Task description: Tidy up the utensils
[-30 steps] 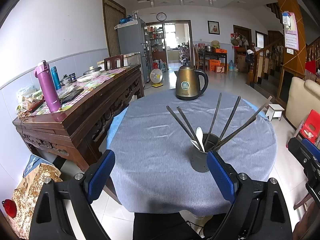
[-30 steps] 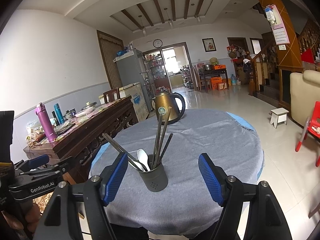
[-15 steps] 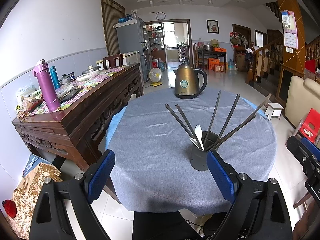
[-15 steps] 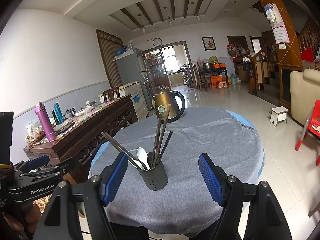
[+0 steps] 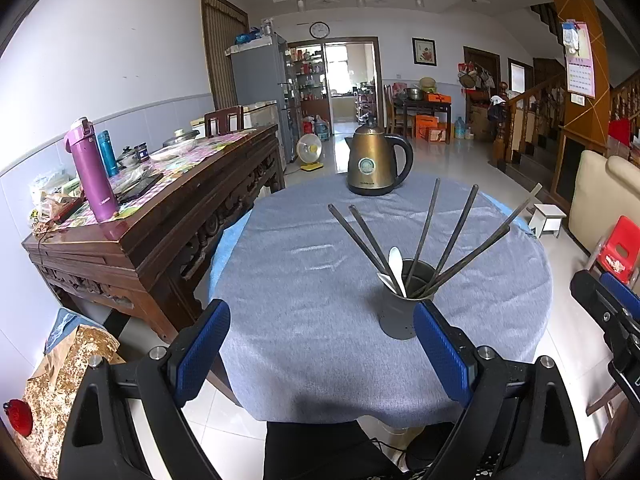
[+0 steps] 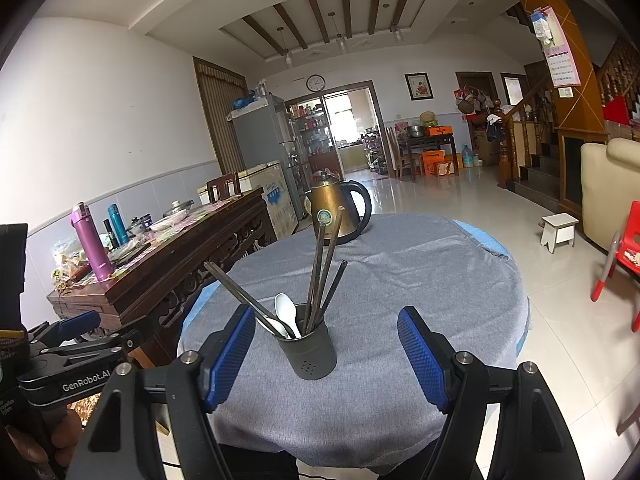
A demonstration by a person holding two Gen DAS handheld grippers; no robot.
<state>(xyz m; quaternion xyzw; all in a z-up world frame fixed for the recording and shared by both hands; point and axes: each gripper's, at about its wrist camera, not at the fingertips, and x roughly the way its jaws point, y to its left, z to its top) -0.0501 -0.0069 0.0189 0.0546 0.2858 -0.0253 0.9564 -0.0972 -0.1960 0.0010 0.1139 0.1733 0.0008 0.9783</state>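
Nothing has shifted since the earlier frames: we see both grippers where they were, short of the near edge of the round tabletop (image 5: pixel 304 320), which is draped in a grey cloth. Around it lies a tiled living room with a carved wooden sideboard (image 5: pixel 168 224) on the left and a staircase on the right. A gold kettle (image 5: pixel 374 162) stands at the tabletop's far side. Nearer us a dark utensil cup (image 6: pixel 308 350) stands upright, its chopsticks (image 5: pixel 424 236) fanning up and outward, with white spoons (image 6: pixel 286 316) bowl-up among them. Our left gripper (image 5: pixel 320 348) and right gripper (image 6: pixel 326 354) both stand wide apart with nothing between the pads.
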